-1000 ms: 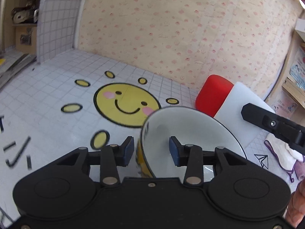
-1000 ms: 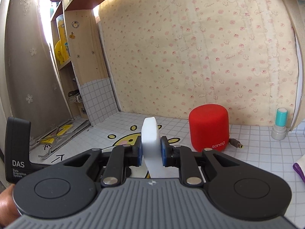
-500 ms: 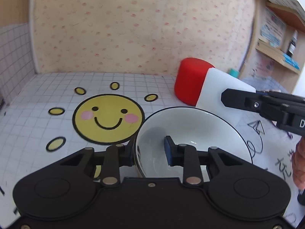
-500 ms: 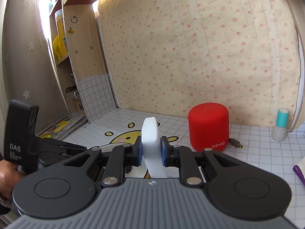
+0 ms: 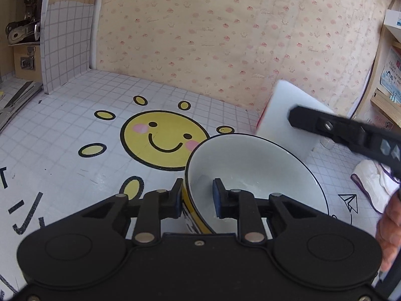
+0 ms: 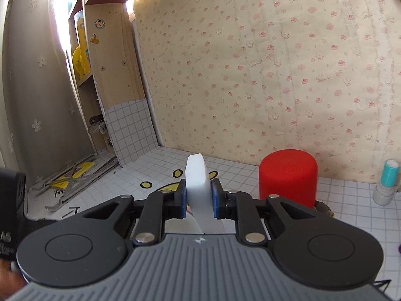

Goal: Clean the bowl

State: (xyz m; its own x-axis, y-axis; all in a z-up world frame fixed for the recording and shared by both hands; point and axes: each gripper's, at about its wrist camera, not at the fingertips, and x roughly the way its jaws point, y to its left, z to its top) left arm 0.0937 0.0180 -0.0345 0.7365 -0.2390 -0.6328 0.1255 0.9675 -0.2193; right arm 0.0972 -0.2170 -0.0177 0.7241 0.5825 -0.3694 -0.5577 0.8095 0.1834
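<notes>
A bowl [image 5: 253,168], white inside with a black rim line and a yellow outside, is tilted over the tabletop. My left gripper [image 5: 198,198] is shut on its near rim, one finger inside and one outside. My right gripper [image 6: 199,202] is shut on a white sponge block [image 6: 198,185]. In the left wrist view the sponge [image 5: 283,123] hangs just above the bowl's far right rim, apart from it, with the right gripper's black finger across it. A sliver of the bowl shows below the sponge in the right wrist view.
The table has a white grid cover with a yellow smiley face [image 5: 163,140]. A red cylinder speaker [image 6: 288,178] stands near the wall. A teal-capped small bottle [image 6: 386,185] is at far right. A white and purple cloth [image 5: 373,178] lies right of the bowl. Wooden shelves stand at both sides.
The left gripper has swung with the bowl, so the view has turned back toward the left shelf. The sponge now sits higher, above the bowl's far right rim. Both grips are unchanged.
</notes>
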